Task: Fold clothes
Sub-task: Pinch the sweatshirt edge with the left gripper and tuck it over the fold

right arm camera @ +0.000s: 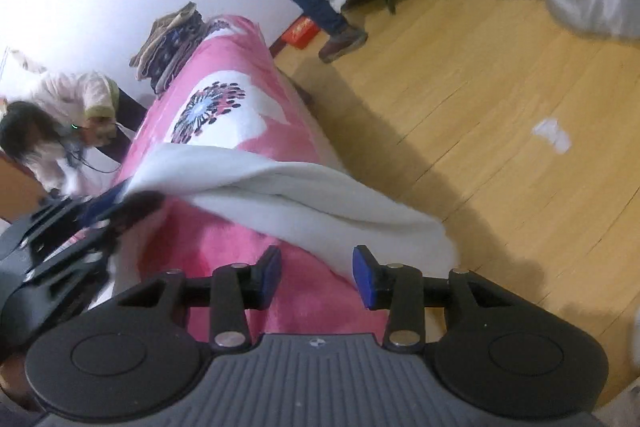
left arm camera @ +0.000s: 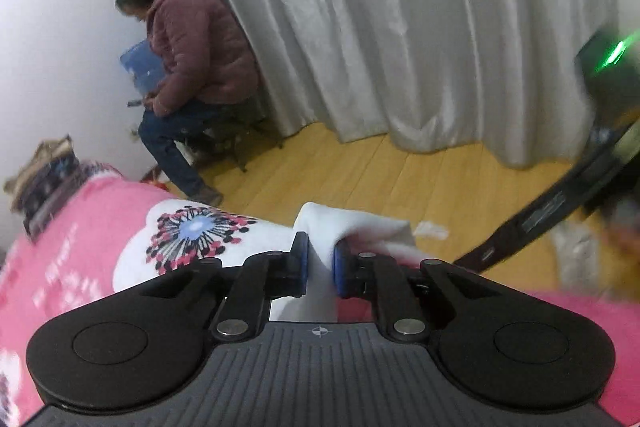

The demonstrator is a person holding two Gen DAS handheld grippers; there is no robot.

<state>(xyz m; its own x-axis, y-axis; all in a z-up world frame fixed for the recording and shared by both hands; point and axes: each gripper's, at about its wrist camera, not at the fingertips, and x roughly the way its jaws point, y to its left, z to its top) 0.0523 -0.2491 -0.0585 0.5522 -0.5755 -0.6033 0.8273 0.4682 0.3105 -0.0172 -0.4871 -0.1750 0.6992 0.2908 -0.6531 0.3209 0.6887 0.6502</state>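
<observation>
Pinching a fold of the white cloth (left arm camera: 320, 267), the left hand-held gripper (left arm camera: 321, 259) has its blue pads (left arm camera: 339, 269) close together with the soft cloth squeezed between them. The cloth bunches up just past the pads and hangs over the edge of the bed.

The bed has a pink blanket (left arm camera: 80, 227) with a white patch and a round flower print (left arm camera: 196, 231). In the right wrist view the white cloth (right arm camera: 280, 195) lies across the pink blanket (right arm camera: 224, 247), stretched from the left hand-held gripper (right arm camera: 120, 207), which looks blurry there, to the bed's edge near the floor.

The right hand-held gripper (right arm camera: 316, 277) has its jaws partly apart. Nothing is between its pads (right arm camera: 362, 277); the cloth's edge lies just in front of them, over the pink blanket.

A person in a dark red puffy jacket (left arm camera: 192, 43) sits on a stool beside the grey curtain (left arm camera: 400, 27). A small white scrap (right arm camera: 552, 135) lies on the wooden floor (right arm camera: 480, 107). Folded clothes (right arm camera: 172, 43) are piled at the far end of the bed.
</observation>
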